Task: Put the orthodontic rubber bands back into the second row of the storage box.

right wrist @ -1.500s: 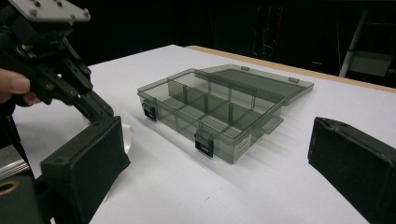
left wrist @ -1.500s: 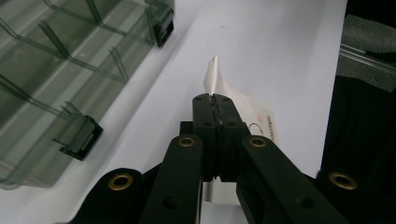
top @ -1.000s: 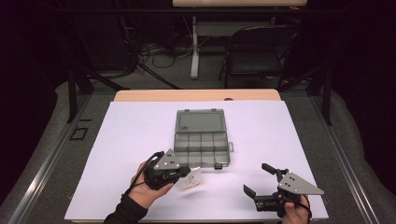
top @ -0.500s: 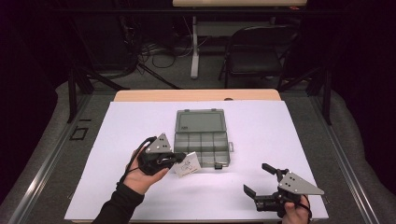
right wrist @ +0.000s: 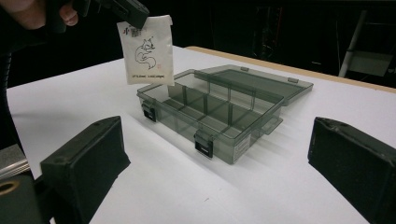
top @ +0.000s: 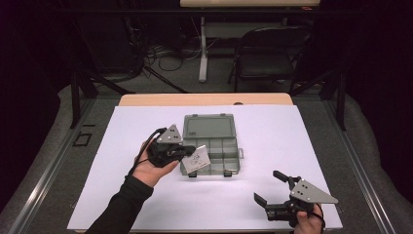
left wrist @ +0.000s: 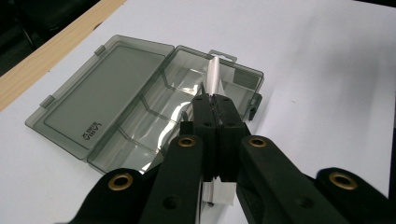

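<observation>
The small white packet (right wrist: 146, 49), printed with a fox-like drawing, hangs pinched between the closed jaws of the left gripper (top: 187, 152), just left of centre in the high view. Over the last second it has been carried up the frame from the bare sheet to the left end of the open grey compartment box (top: 216, 146), so dropping it into a compartment looks imminent. The right gripper (top: 271, 186) rests lower right, jaws spread and empty. A white sheet (top: 302, 131) covers the wooden table (top: 146, 100); beyond, a dark room holds a folding chair (top: 265, 58).
</observation>
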Motion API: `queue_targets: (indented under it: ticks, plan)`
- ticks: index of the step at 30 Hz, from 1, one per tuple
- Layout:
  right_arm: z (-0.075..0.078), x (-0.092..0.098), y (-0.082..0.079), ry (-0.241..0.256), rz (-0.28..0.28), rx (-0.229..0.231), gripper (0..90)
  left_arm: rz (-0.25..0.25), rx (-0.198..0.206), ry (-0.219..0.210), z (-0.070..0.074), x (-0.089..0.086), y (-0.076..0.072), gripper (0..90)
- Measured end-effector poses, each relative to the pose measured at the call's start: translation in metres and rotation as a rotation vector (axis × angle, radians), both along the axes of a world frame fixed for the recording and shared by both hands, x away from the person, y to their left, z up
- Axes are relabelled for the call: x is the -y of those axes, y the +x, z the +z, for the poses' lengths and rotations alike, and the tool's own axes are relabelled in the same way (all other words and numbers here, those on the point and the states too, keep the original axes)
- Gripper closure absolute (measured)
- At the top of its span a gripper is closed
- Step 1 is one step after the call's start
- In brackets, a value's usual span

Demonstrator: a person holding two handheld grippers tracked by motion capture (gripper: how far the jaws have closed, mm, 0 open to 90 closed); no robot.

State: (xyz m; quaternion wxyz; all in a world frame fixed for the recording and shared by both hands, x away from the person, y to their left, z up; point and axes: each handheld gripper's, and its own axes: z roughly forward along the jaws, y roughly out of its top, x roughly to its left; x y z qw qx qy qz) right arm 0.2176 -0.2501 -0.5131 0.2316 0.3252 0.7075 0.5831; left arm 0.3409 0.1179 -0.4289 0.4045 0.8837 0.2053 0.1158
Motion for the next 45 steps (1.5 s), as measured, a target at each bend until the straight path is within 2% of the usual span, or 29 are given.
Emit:
queue_targets:
  ticks: [5,13,15,18,22,23,26,45]
  plan:
    - [0.0,0.0,0.0,0.005,0.001,-0.012,3.4,-0.008,-0.008,-0.002,-0.001,0.004,0.007,89.7]
    - [0.0,0.0,0.0,-0.001,0.001,-0.003,3.4,-0.001,-0.012,-0.013,-0.005,0.009,0.023,89.7]
    - [0.0,0.001,0.0,-0.003,0.002,-0.004,3.4,-0.006,-0.014,0.001,-0.007,0.011,0.026,89.7]
    - [0.001,0.001,0.0,-0.013,0.005,-0.008,3.4,0.0,-0.023,-0.001,-0.011,0.014,0.032,89.7]
    - [0.0,0.001,0.0,-0.004,0.004,0.0,3.4,-0.005,-0.038,0.012,-0.017,0.019,0.038,89.7]
    - [0.001,0.001,0.0,-0.014,0.0,-0.013,3.4,-0.004,-0.04,0.014,-0.018,0.021,0.039,89.7]
    - [0.0,0.001,0.0,-0.002,0.002,-0.002,3.4,-0.006,-0.043,0.024,-0.021,0.025,0.042,89.7]
    - [0.0,0.001,0.0,-0.002,0.001,0.0,3.4,-0.04,-0.086,0.056,-0.04,0.04,0.042,89.7]
